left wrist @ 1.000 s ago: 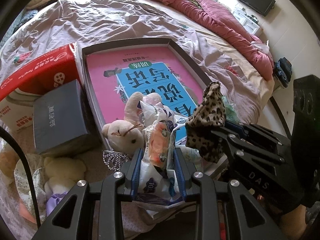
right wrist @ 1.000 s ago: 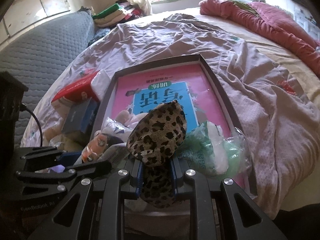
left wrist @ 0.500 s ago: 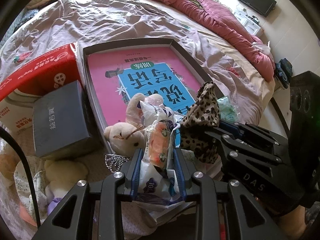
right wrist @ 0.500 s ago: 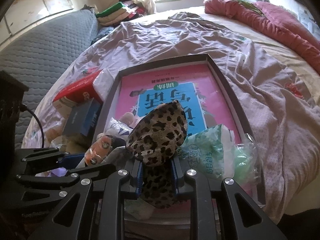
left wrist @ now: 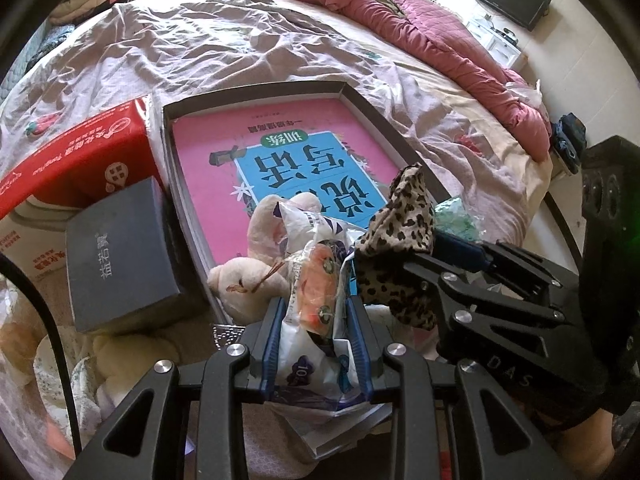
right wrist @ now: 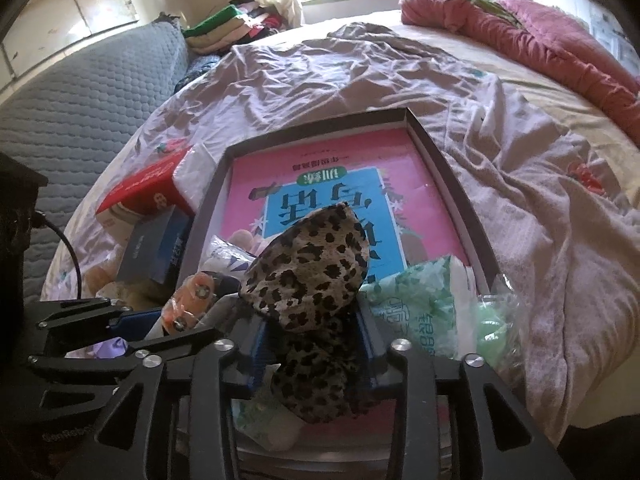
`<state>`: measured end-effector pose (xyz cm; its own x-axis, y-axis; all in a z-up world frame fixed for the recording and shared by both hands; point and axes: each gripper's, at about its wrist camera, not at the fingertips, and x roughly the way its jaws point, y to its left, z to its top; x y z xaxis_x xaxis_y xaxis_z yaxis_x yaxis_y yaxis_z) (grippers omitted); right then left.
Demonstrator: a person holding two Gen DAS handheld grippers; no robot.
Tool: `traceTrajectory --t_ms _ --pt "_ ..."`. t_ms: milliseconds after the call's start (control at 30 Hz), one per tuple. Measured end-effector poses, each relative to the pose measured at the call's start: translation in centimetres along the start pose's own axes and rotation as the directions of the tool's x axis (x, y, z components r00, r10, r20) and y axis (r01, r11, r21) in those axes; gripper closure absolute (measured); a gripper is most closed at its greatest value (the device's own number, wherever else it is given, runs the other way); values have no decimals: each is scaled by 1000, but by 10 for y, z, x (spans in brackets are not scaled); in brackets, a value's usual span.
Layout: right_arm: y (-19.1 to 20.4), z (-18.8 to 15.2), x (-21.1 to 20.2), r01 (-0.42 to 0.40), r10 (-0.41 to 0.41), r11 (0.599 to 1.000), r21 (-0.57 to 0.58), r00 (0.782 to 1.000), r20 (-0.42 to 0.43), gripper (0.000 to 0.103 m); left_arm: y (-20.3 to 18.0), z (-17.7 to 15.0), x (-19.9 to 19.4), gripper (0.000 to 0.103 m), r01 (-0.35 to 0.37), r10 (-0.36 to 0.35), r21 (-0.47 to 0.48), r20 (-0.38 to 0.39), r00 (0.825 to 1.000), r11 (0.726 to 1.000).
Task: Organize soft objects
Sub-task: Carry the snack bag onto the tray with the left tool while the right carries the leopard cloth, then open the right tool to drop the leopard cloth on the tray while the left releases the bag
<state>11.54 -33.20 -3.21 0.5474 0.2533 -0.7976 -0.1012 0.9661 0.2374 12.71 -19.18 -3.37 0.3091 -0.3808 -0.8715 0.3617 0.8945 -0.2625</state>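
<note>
My left gripper (left wrist: 316, 312) is shut on a white and purple plastic packet (left wrist: 316, 264) with an orange item inside, held over the near end of a dark shallow tray (left wrist: 256, 90). A pink and blue book covers the tray floor. My right gripper (right wrist: 314, 344) is just right of the left one, and its jaws are opening. A leopard-print soft cloth (right wrist: 312, 272) stands loosely between them, with a gap at the left pad. The left wrist view shows the cloth (left wrist: 404, 216) atop the right gripper (left wrist: 440, 256). A pale plush rabbit (left wrist: 240, 276) lies in the tray's near corner.
A green tissue packet (right wrist: 416, 304) lies at the tray's near right. Left of the tray are a red carton (left wrist: 80, 152) and a dark grey box (left wrist: 116, 248), with plush toys (left wrist: 132, 356) below. A rumpled sheet covers the bed; a pink quilt (left wrist: 420, 28) lies far right.
The right gripper's jaws have spread apart around the leopard cloth, which now sits loosely between them. The left gripper and its packet have stayed the same.
</note>
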Motion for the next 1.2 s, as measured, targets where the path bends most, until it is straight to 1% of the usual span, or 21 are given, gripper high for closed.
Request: traceTrajectory --t_ms 67,167,233,300,500,667,833,900,967,1200 --pt "0 0 -5 9 -9 1000 -6 1000 5 59 1 1 1 72 3 -3 -5 -6 1000 1000" --pt "-3 1 -16 21 -21 1000 -7 999 34 51 1 1 0 72 0 0 -4 0 1000 1000" --pt "-4 2 -24 29 -28 999 -12 998 55 38 2 1 0 72 -2 2 -6 0 1000 1000" --pt "-3 3 -29 31 -29 999 -28 997 66 38 2 0 -1 72 -1 1 -11 -3 1000 1000" --pt "1 2 -39 79 -74 996 -52 993 87 37 -2 0 -4 71 -19 19 6 -11 1000 1000" --pt "-1 2 -45 85 -81 995 -44 992 92 36 -2 1 -4 70 -15 15 -1 -15 1000 1000" --pt "-6 2 -53 88 -85 996 -22 991 102 35 -3 0 -4 69 -28 28 3 -13 1000 1000" --pt "-7 2 -56 89 -87 996 -14 990 107 34 -4 0 -7 66 -21 21 -3 -4 1000 1000" --pt "-9 2 -59 88 -86 996 -8 991 107 33 -5 0 -10 56 -19 19 -1 7 1000 1000" --pt "-10 1 -67 97 -97 995 0 988 119 31 -8 0 -17 54 -25 25 8 26 999 1000"
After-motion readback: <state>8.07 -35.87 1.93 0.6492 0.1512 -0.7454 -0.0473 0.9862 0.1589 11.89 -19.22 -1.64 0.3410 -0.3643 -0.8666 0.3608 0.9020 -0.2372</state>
